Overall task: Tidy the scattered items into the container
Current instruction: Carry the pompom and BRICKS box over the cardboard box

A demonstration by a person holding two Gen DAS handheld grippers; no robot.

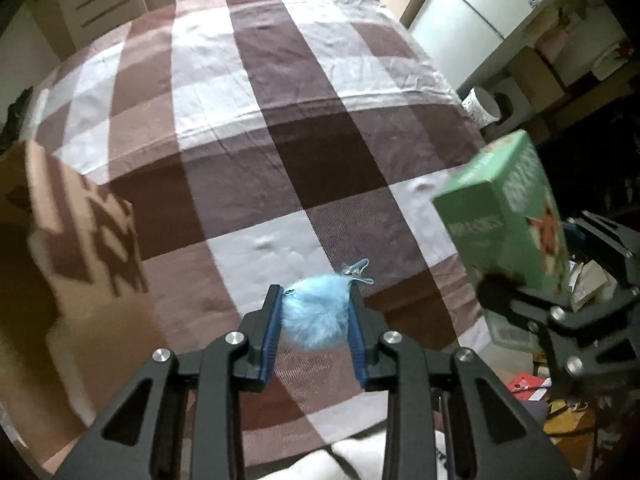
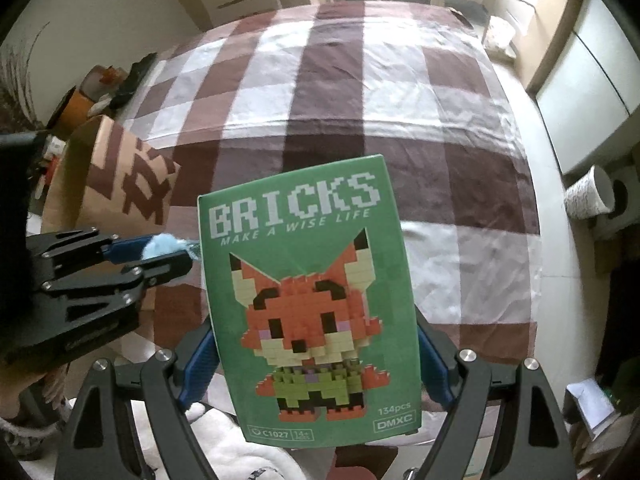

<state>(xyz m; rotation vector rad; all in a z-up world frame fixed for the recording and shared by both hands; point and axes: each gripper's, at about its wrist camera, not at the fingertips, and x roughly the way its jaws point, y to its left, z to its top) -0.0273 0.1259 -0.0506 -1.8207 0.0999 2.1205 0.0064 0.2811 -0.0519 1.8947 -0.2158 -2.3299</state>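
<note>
My left tool [image 1: 316, 316] is clamped on the blue pompom [image 1: 314, 314], my right tool [image 2: 316, 364] on the green bricks box [image 2: 310, 300]. Both hang above the checked bed [image 1: 248, 128]; the patterned container [image 1: 86, 232] to my left awaits both, so nothing is stowed yet, I judge.

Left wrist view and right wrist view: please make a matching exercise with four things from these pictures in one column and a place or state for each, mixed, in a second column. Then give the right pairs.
Things:
1. blue pompom
2. green bricks box
3. patterned container
4. checked cloth

Places or states:
A. spread over the table
B. clamped in the right tool, lifted above the cloth
C. standing at the left edge of the table
D. squeezed in the left tool

Right pairs: 1-D, 2-B, 3-C, 4-A
</note>
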